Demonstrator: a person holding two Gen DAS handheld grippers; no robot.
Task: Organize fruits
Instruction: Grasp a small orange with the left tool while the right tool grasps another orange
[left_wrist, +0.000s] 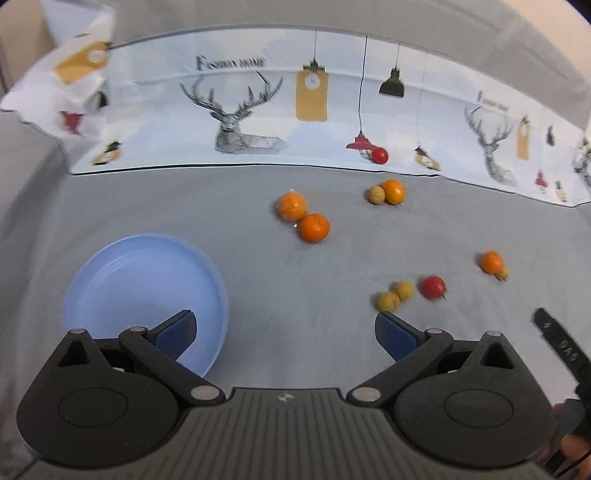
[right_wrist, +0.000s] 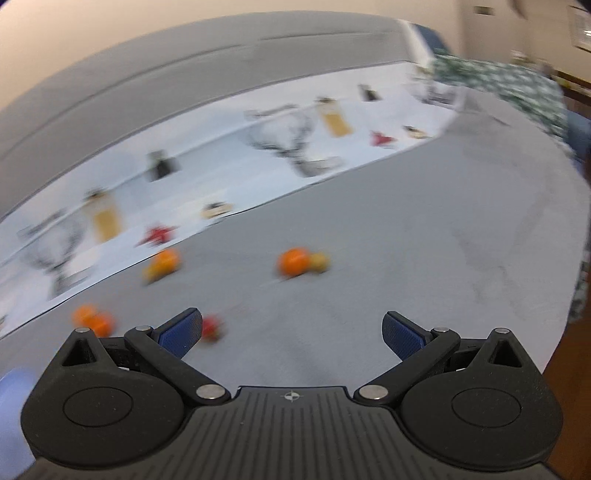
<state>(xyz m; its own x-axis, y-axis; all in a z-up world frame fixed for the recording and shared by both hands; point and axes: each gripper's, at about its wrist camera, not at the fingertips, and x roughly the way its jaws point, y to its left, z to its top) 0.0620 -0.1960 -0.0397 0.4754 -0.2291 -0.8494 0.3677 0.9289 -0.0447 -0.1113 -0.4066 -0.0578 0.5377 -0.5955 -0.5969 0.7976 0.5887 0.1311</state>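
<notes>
both tongs gape empty: left tongs (left_wrist: 284, 332) hover beside the blue bowl (left_wrist: 110, 280), two yellow fruits (left_wrist: 394, 295) just ahead; right tongs (right_wrist: 291, 334) near a blurred, perhaps red fruit (right_wrist: 212, 328).

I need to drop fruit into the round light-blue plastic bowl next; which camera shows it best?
The left wrist view: the round light-blue plastic bowl is nearly whole and empty, with only its near edge behind the left gripper. The blurred right wrist view catches just a blue sliver at its left edge.
</notes>
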